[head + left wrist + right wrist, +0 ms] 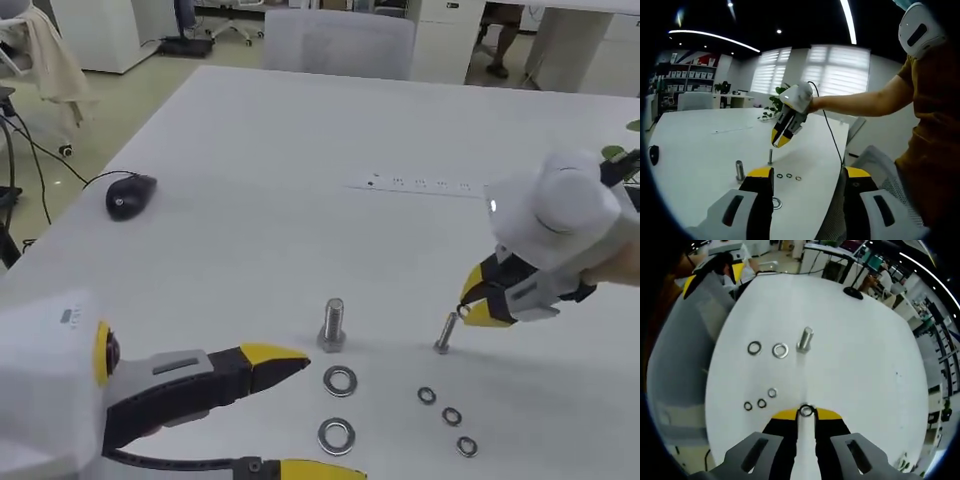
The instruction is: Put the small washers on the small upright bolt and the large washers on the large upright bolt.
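Our right gripper (478, 308), at the right of the head view, is clamped on a small washer (806, 411), just beside the top of the small bolt (446, 333). Our left gripper (810, 172) hangs at lower left with its jaws apart. A mouse (130, 193) and a power strip (420, 184) lie higher up the table (250, 130), well apart from the bolts. The large bolt (333, 325) stands at lower centre, with two large washers (340, 380) just below it. Three small washers (452, 416) lie below the small bolt.

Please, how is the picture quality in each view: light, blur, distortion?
Head view: even, soft light, faint shadow by the large bolt; the right tongs look slightly blurred. Left gripper view: strong fisheye bending, windows overexposed, ceiling lights glaring. Right gripper view: the table edge curves; the small washer held in the tongs is sharp.
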Demonstrator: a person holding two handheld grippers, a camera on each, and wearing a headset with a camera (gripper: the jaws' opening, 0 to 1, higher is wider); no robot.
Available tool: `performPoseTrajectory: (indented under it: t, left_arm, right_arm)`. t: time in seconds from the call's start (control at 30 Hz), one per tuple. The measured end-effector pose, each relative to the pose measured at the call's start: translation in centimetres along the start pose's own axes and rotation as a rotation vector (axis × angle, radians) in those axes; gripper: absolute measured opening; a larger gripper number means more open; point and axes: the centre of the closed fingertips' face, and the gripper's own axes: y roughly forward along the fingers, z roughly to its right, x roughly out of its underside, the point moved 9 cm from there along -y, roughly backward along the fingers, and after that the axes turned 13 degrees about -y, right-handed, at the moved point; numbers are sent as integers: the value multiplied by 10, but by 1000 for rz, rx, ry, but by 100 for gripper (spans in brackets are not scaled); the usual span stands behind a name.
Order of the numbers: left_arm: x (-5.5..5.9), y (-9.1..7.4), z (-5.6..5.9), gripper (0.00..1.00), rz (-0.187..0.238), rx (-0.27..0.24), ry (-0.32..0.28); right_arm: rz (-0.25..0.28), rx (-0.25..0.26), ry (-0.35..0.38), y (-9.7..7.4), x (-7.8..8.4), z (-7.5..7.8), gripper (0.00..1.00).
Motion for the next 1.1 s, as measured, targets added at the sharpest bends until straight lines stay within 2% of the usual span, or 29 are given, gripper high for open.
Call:
performPoseTrajectory:
  t: [0.2, 1.1]
  left_arm:
    - [-1, -1, -1, 54, 7, -6, -1]
    - [-1, -1, -2, 54, 12, -13, -7]
  right_arm:
    - [-8, 4, 1, 3, 2, 5, 12]
    - [-50, -61, -30, 29, 8, 10, 12]
